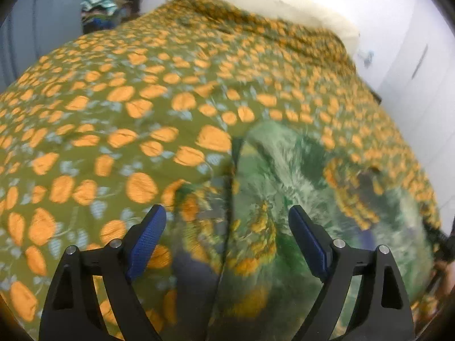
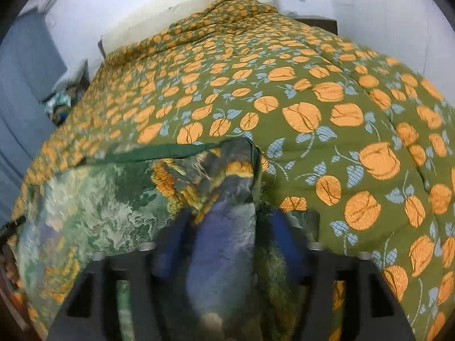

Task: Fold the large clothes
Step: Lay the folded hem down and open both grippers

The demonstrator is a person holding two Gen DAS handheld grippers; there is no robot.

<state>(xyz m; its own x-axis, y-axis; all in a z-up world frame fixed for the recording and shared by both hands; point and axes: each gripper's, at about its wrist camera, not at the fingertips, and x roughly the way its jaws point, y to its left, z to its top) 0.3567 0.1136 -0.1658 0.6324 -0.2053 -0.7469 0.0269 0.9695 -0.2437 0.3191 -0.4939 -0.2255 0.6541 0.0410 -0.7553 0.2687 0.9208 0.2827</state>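
Note:
A large green garment with orange, white and blue print [image 1: 284, 170] lies bunched at the near edge of the bed. My left gripper [image 1: 227, 227] is open, its blue pads [image 1: 148, 236] either side of the garment's folds, which pass between them. In the right wrist view the same garment [image 2: 99, 199] spreads to the left. My right gripper [image 2: 227, 227] is shut on a bunched blue and green part of it [image 2: 221, 241], and the cloth drapes over the fingers. Both views are blurred.
The bed is covered by an olive quilt with orange flowers [image 1: 128, 99], also shown in the right wrist view [image 2: 312, 99]. A white pillow [image 1: 270, 2] lies at the head. A pile of clothes [image 1: 108, 5] stands beyond the bed's far left corner. White walls surround.

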